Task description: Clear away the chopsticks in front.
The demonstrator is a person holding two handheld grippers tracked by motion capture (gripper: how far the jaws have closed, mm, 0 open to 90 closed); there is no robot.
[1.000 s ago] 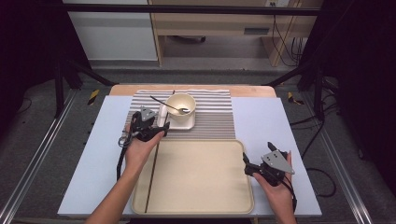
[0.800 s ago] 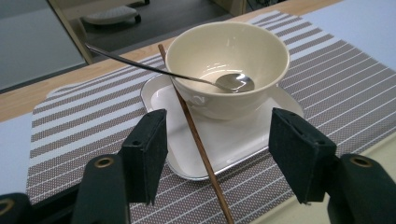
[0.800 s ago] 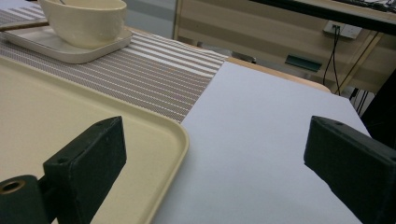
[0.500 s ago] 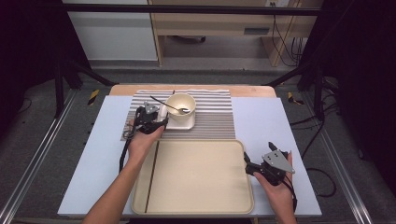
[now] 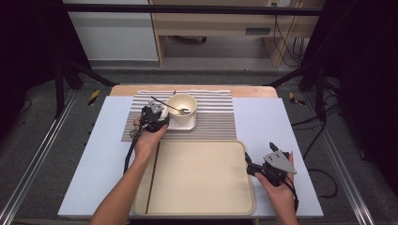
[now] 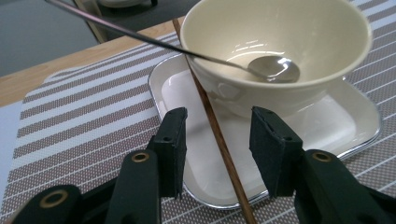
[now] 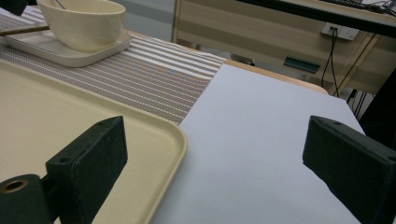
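A cream bowl [image 5: 182,104] [image 6: 275,42] with a metal spoon [image 5: 171,107] [image 6: 273,69] in it stands on a square white plate [image 5: 185,124] [image 6: 336,116] on a striped placemat [image 5: 216,117]. A brown chopstick [image 6: 219,135] lies across the plate's left edge beside the bowl. My left gripper [image 5: 157,119] [image 6: 217,126] straddles it. Its jaws have just been closing, and the pads stand clear of the stick on both sides. My right gripper [image 5: 251,166] [image 7: 219,140] is open and holds nothing, hovering over the right rim of the beige tray [image 5: 202,178] [image 7: 46,116].
A second dark chopstick [image 5: 152,178] lies lengthwise along the tray's left side. The pale blue table cover [image 5: 277,126] extends right of the tray and placemat. A wooden table edge [image 5: 244,90] runs behind the placemat.
My left gripper has moved away from me toward the plate and sunk lower, and its jaws have narrowed around the chopstick. The right gripper has stayed where it was.
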